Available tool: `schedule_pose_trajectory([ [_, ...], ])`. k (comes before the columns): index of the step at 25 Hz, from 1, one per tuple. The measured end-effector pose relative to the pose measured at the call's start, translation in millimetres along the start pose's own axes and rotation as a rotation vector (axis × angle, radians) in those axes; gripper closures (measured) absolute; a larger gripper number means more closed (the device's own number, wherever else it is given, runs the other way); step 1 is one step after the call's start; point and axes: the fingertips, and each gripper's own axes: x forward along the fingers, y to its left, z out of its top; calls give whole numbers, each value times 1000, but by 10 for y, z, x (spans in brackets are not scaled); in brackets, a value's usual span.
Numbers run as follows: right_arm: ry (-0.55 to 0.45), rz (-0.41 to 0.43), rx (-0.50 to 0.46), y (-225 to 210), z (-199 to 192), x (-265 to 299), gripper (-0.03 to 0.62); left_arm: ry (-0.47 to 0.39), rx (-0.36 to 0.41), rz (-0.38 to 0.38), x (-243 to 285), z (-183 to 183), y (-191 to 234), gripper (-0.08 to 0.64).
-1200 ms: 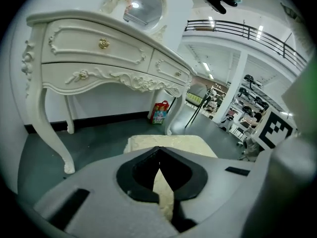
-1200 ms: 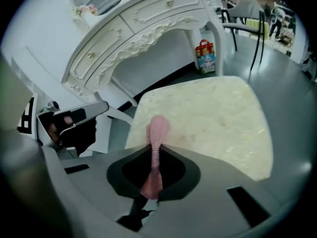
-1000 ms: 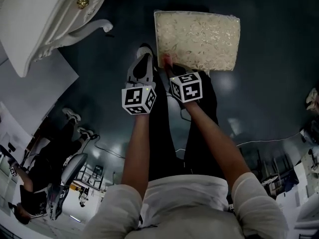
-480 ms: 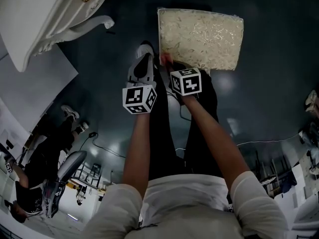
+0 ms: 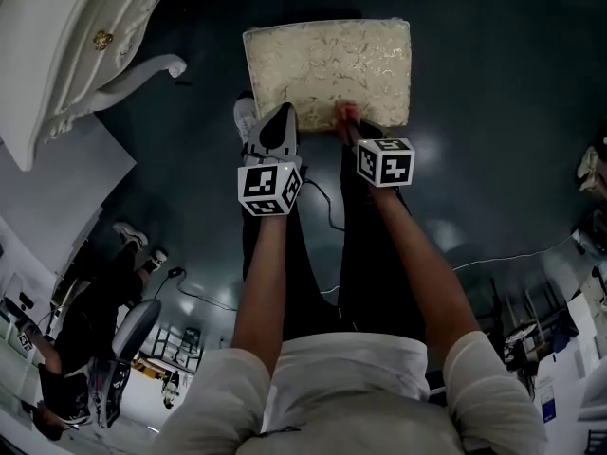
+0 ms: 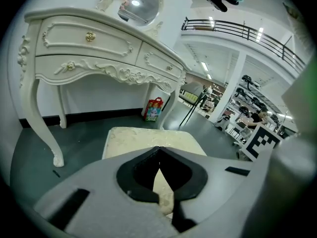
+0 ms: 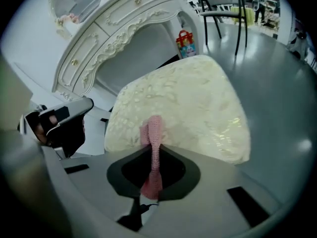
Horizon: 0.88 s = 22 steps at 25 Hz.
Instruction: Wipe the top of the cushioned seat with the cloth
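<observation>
The cream patterned cushioned seat [image 5: 327, 69] stands on the dark floor ahead of my legs. My right gripper [image 5: 349, 126] is shut on a pink knitted cloth [image 7: 151, 133], whose free end rests on the seat's near edge [image 7: 188, 98], a little right of the middle. In the head view the pink cloth [image 5: 345, 114] shows just beyond that gripper's marker cube. My left gripper [image 5: 282, 114] hovers by the seat's near-left part, its jaws shut with nothing between them. In the left gripper view my left gripper [image 6: 158, 155] points over the seat [image 6: 148, 140].
A white carved dressing table [image 5: 57, 55] with gold knobs stands left of the seat, with a round mirror [image 6: 138, 4] on top. A red bag [image 7: 187, 42] sits by its far leg. A dark chair [image 7: 233, 14] stands beyond. A cable [image 5: 322, 197] runs across the floor.
My right gripper has carried the pink cloth rightward along the seat's near edge, from the near-left corner towards the middle. The left gripper now sits at the seat's near-left part.
</observation>
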Motion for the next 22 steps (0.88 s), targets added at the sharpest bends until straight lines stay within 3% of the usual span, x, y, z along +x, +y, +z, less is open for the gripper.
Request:
schedule_pose_trajectory([
  [9,-91,-113,61,-1032,86,-525,568,21,29,-64,356,-169,-740,546],
  [17,-65,-168,76,-1271,100,-542,568,27,54,-72,391,-144,-971,546],
  [22,-48,-246,179,-1478,29,-621,568,28,73,-79,213,41,-1085,546],
])
